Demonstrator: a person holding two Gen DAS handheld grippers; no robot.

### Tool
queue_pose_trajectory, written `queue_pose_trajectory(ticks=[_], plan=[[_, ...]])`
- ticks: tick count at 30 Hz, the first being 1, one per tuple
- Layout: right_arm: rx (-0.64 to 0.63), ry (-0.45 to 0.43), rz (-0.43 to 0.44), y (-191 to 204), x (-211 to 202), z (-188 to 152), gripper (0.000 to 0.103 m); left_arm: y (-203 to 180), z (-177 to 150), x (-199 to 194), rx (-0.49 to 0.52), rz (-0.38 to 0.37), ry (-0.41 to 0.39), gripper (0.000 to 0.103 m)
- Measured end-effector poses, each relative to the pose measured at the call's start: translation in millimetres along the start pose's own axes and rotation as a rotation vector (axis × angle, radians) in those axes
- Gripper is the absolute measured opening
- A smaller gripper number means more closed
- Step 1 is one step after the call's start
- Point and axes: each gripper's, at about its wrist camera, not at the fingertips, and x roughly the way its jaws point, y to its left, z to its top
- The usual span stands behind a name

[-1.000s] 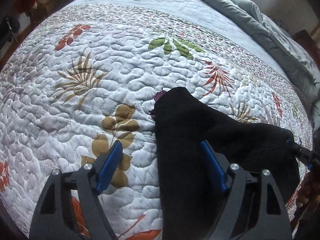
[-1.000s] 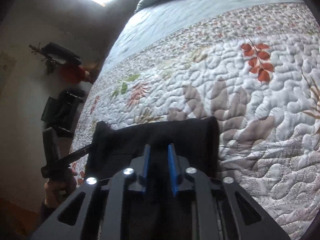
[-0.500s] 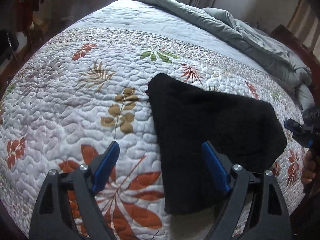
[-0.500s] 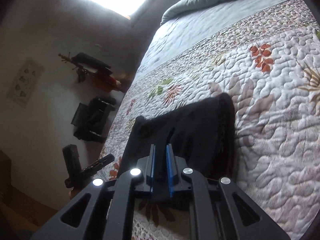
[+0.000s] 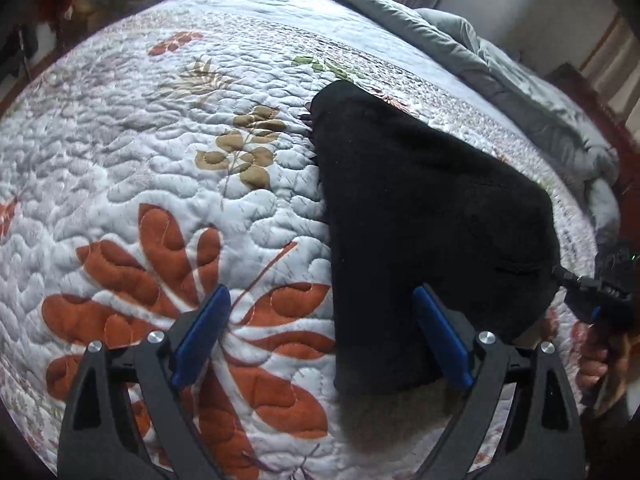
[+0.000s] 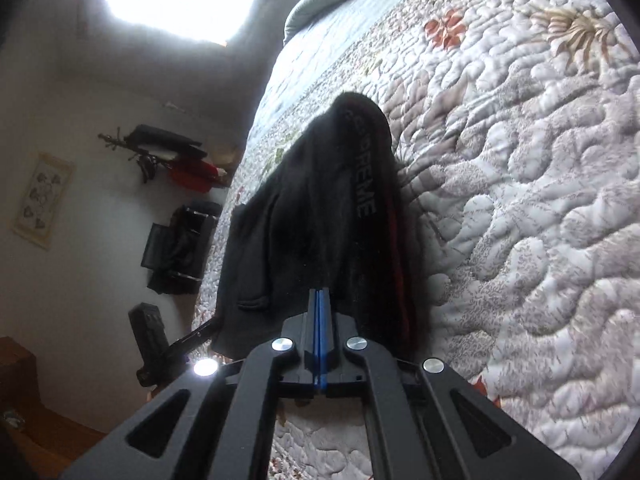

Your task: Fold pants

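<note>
Two tongs: left (image 5: 320, 336) spread wide, right (image 6: 319, 300) pinching folded black pants (image 5: 420, 216).

Black pants (image 5: 420, 216) folded, lying on floral quilt (image 5: 140, 152), near edge.

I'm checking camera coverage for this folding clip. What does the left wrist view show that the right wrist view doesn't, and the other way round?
Only the left wrist view: the left gripper open above the quilt's big orange leaf print, holding nothing.

Only the right wrist view: the right gripper shut on the pants' near edge, white lettering on the waistband, and a wall rack with hanging bags.

Both: the black pants on the quilt, and the grey duvet beyond.
</note>
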Motion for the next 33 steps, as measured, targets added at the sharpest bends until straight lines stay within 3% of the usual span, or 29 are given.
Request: queue_pose_trajectory(ticks=[1,2,4,6,10,12,19,23,29,33], plan=[[-0.004,-0.014,-0.004,5,-7,-2,0.011,0,-2,-4,-0.007,-0.003,0.006,0.095],[-0.010,-0.039,-0.028,13,-17,-6,0.028,0,-4,-12,-0.011,-0.009,0.007,0.096],[-0.038,-0.089,-0.071,30,-34,-16,0.052,-2,-12,-33,-0.008,-0.016,-0.022,0.099],[-0.070,-0.123,-0.131,51,-51,-35,0.058,-7,-23,-55,0.001,0.001,-0.055,0.100],[-0.104,-0.177,-0.215,84,-79,-84,0.083,-25,-57,-104,0.062,0.074,-0.135,0.100],[-0.135,-0.195,-0.239,95,-89,-106,0.083,-31,-74,-129,0.077,0.086,-0.182,0.100],[-0.215,-0.259,-0.445,135,-129,-190,0.092,-55,-135,-204,0.099,0.162,-0.284,0.100],[-0.290,-0.321,-0.530,170,-149,-228,0.098,-80,-171,-242,0.177,0.170,-0.342,0.100],[-0.488,-0.404,-0.659,231,-170,-281,0.099,-108,-213,-280,0.238,0.142,-0.356,0.100],[-0.534,-0.439,-0.684,261,-183,-309,0.099,-121,-239,-306,0.262,0.147,-0.380,0.100]])
